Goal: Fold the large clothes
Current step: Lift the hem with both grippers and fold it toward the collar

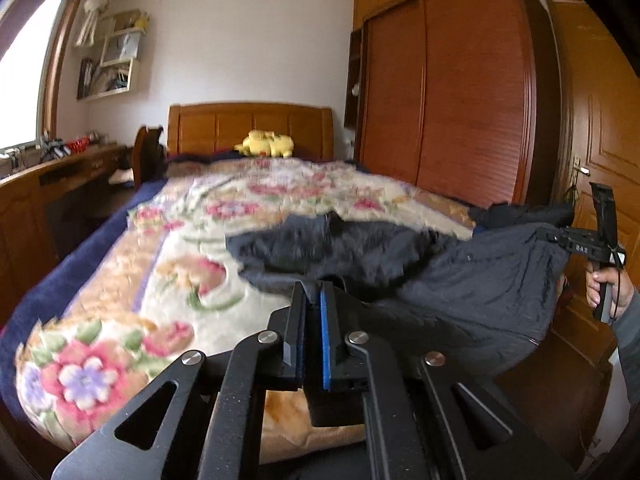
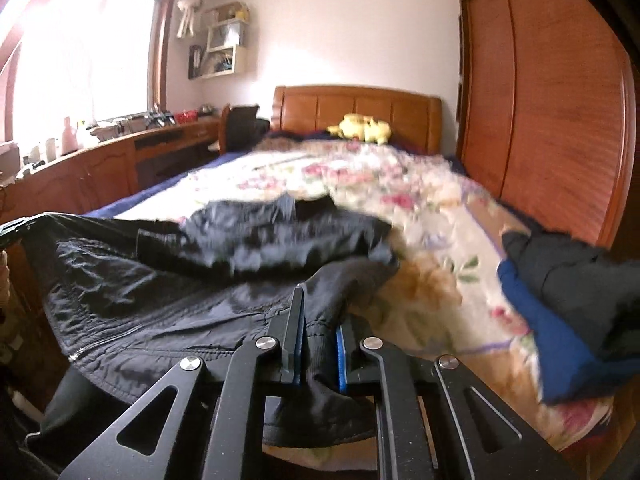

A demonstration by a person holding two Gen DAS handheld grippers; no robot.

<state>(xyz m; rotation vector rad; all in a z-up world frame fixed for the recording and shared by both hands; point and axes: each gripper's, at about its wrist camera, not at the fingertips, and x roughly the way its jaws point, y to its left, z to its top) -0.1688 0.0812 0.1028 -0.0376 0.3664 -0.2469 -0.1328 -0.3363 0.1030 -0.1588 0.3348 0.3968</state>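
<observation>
Wooden bed (image 1: 250,124), wardrobe (image 1: 448,92), bright window (image 2: 80,60)

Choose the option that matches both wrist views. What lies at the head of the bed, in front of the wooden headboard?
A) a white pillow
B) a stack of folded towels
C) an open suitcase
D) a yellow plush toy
D: a yellow plush toy lies against the wooden headboard, beyond the floral blanket and the dark jacket that both grippers are holding.
</observation>
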